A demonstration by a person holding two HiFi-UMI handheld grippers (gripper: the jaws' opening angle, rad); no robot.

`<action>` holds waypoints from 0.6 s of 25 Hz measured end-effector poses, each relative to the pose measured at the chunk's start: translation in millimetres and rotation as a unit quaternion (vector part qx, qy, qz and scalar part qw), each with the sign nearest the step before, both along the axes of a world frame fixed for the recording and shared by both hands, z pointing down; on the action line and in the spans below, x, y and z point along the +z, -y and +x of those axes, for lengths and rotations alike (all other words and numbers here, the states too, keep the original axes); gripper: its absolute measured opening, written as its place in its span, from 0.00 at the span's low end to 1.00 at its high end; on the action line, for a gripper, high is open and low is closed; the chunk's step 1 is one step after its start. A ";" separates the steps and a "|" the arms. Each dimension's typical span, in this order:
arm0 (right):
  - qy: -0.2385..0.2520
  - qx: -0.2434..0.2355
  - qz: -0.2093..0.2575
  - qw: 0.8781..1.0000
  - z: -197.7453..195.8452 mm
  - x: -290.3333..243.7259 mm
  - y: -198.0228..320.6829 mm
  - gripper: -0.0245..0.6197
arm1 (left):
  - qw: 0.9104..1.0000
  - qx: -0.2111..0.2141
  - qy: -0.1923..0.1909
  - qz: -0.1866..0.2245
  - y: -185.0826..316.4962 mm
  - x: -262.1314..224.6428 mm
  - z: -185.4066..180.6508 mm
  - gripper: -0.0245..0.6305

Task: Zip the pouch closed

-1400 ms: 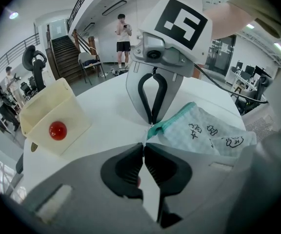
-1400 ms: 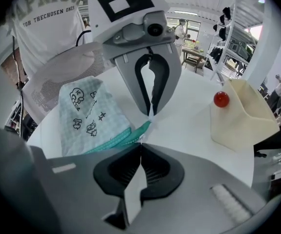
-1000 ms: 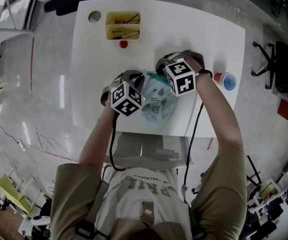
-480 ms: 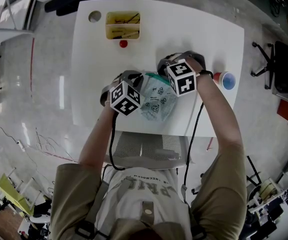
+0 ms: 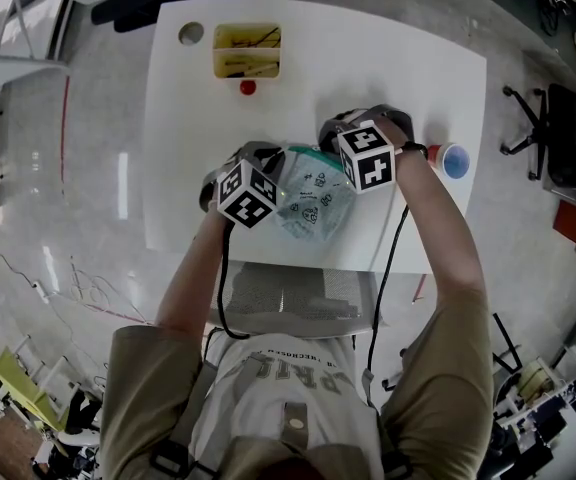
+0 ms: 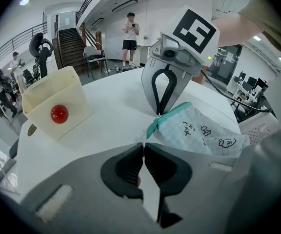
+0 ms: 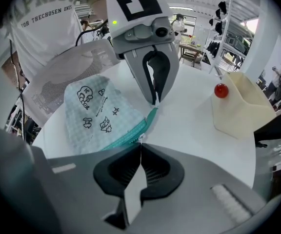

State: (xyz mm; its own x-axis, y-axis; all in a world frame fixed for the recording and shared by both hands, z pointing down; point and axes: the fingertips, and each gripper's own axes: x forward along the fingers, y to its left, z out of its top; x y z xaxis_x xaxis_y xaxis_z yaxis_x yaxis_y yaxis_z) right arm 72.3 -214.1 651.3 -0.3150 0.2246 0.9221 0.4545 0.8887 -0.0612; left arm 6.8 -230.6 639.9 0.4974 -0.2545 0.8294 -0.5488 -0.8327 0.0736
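Pouch [image 5: 313, 200] lies flat by the table's [image 5: 418, 78] near edge. My left gripper [image 6: 143, 146] pinches one zip-end corner, and my right gripper [image 7: 140, 147] is clamped on the zipper pull [image 7: 141, 138] opposite.

Both forearms [image 5: 193, 268] reach forward, the left gripper [image 6: 144, 146] and the right gripper [image 7: 140, 149] tilted steeply down, tips facing closely, jaws pinched together: left on the pouch [image 6: 199, 130] corner, right on the zipper pull [image 7: 141, 138].
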 end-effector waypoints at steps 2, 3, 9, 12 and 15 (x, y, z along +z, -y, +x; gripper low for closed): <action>0.000 0.001 0.000 1.000 0.1 -0.1 0.3 0.05 | 1.000 -0.001 -0.001 0.000 0.2 0.1 0.6 0.07; 0.000 0.001 0.000 1.000 0.0 0.0 0.4 0.05 | 1.000 -0.001 -0.002 0.000 0.3 0.3 0.7 0.07; -0.003 0.003 -0.003 1.000 2.2 -0.7 -2.2 0.05 | 1.000 -0.002 -0.003 -0.001 -2.5 -0.5 1.8 0.07; -0.003 0.002 -0.004 1.000 2.1 -0.6 -3.1 0.05 | 1.000 -0.001 -0.003 -0.001 -2.1 -0.6 1.7 0.07; -0.006 0.000 -0.003 1.000 2.6 -1.0 -5.1 0.05 | 1.000 -0.002 -0.003 -0.002 -3.9 -0.9 1.6 0.07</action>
State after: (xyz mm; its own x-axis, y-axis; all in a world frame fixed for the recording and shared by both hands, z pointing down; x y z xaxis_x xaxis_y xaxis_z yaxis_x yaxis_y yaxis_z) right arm 74.8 -209.0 650.3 -0.3048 0.2299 0.9243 0.4531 0.8886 -0.0716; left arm 8.4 -226.7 639.0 0.5017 -0.2532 0.8272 -0.5517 -0.8302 0.0805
